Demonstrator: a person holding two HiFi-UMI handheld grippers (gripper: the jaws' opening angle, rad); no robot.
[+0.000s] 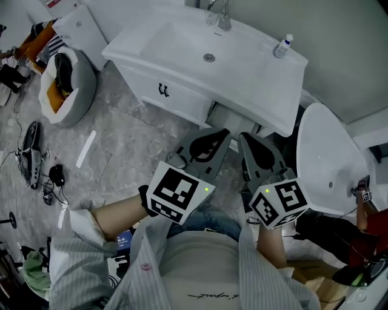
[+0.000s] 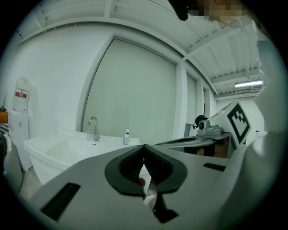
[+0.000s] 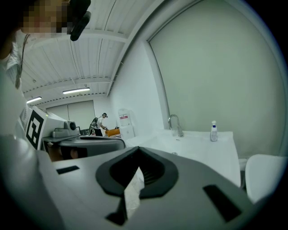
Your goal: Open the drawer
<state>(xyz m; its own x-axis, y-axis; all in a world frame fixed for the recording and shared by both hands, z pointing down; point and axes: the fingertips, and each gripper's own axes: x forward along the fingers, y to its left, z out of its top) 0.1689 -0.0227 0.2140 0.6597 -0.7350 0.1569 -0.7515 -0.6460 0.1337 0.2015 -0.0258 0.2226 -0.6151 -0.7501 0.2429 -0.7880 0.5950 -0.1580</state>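
A white vanity (image 1: 182,103) with a sink (image 1: 209,57) stands ahead of me on the floor. Its drawer front (image 1: 154,85) carries a small dark handle (image 1: 162,91) and looks closed. Both grippers are held close to my chest, short of the vanity and pointing toward it. My left gripper (image 1: 226,131) is shut with nothing in it; the left gripper view shows its tips (image 2: 144,146) meeting. Beside it, my right gripper (image 1: 242,137) is also shut and empty, its tips (image 3: 138,148) together. The drawer front is hidden in both gripper views.
A faucet (image 1: 223,18) and a small bottle (image 1: 282,47) stand on the vanity top. A white toilet (image 1: 327,160) sits to the right. On the left are a grey bag-like basket (image 1: 66,85), a white cabinet (image 1: 82,27) and cables on the floor (image 1: 33,157).
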